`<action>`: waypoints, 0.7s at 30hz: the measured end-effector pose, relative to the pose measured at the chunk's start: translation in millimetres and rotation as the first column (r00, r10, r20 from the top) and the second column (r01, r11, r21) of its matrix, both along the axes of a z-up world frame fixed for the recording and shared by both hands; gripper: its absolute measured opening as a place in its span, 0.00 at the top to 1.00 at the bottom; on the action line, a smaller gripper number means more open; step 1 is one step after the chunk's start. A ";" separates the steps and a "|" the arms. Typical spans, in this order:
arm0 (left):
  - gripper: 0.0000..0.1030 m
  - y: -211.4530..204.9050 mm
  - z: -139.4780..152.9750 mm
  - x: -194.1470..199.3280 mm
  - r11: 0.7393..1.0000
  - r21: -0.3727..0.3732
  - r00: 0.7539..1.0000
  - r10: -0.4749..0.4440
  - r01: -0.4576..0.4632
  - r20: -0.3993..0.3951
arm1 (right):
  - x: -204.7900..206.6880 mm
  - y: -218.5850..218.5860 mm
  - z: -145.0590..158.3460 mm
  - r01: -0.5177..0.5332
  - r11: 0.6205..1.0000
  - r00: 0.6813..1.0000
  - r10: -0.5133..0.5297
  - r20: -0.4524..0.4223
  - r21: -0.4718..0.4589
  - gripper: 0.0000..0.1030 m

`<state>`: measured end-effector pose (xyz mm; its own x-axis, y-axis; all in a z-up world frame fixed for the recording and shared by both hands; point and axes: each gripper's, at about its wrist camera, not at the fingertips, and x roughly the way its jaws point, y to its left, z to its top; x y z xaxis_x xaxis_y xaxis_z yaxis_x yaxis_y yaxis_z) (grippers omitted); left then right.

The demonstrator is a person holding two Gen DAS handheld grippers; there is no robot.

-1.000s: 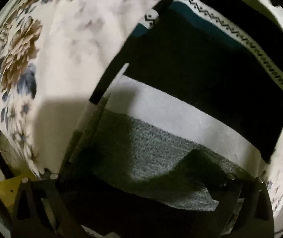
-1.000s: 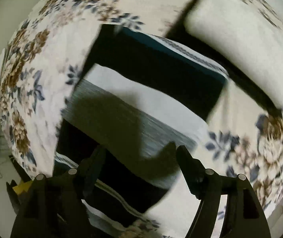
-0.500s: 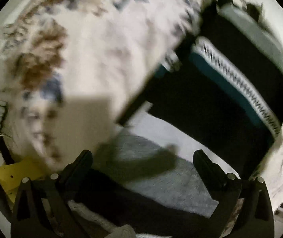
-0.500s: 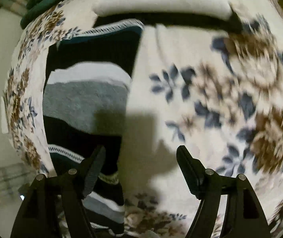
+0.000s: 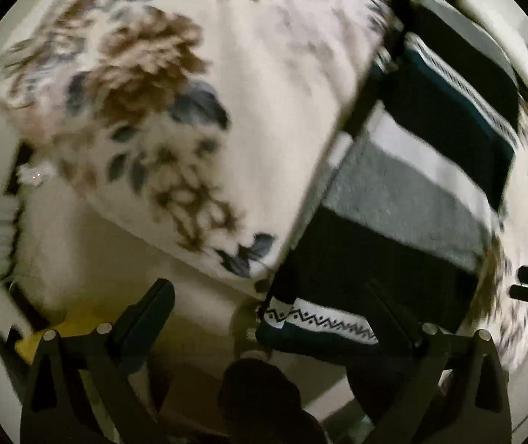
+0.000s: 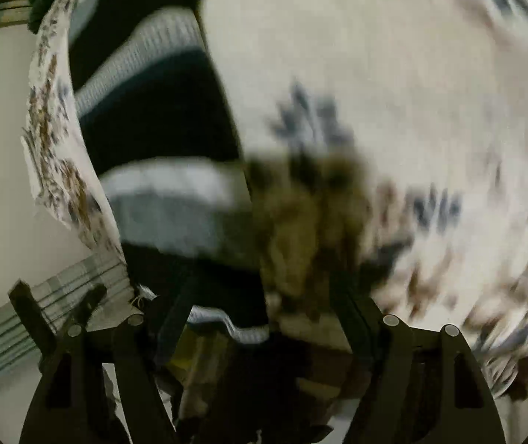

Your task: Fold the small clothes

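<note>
Now both claws, left (image 5: 275,318) and right (image 6: 264,310), gaping, drawn back off striped garment (image 5: 412,199) toward floral cloth (image 5: 264,111) edge.

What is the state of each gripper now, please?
Left gripper: open, holding nothing.
Right gripper: open, holding nothing.

Both views dim, warm cast. Heavy motion blur: floral bedspread (image 5: 227,118) smeared in left view, worse in right. Striped garment (image 5: 412,203) moderately sharp left, streaked right. Fisheye bends the edges; corners black. Fingers (image 5: 145,318) silhouetted, fairly sharp.
</note>
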<state>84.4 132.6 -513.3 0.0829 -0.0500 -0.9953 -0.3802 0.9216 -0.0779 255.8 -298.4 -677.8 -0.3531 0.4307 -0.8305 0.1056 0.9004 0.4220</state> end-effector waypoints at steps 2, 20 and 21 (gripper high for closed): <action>0.02 1.4 -12.3 -3.0 0.994 -0.077 0.997 -0.072 0.074 0.022 | -26.9 2.8 -6.3 0.020 1.000 0.999 -0.020 -0.025 0.003 0.26; 0.60 8.0 -77.5 -20.0 0.896 -0.438 0.994 -0.036 0.076 0.100 | -135.6 54.2 -83.8 0.327 0.938 0.942 -0.313 -0.123 0.117 0.49; 0.69 10.9 -76.8 -23.9 0.903 -0.424 0.995 -0.029 0.065 0.090 | -140.5 54.2 -83.5 0.347 0.932 0.934 -0.335 -0.125 0.100 0.59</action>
<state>60.5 143.5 -590.1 0.1481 -0.4738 -0.8681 -0.3134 0.8101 -0.4956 115.4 -244.2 -761.3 -0.2491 0.6332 -0.7328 0.4465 0.7465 0.4933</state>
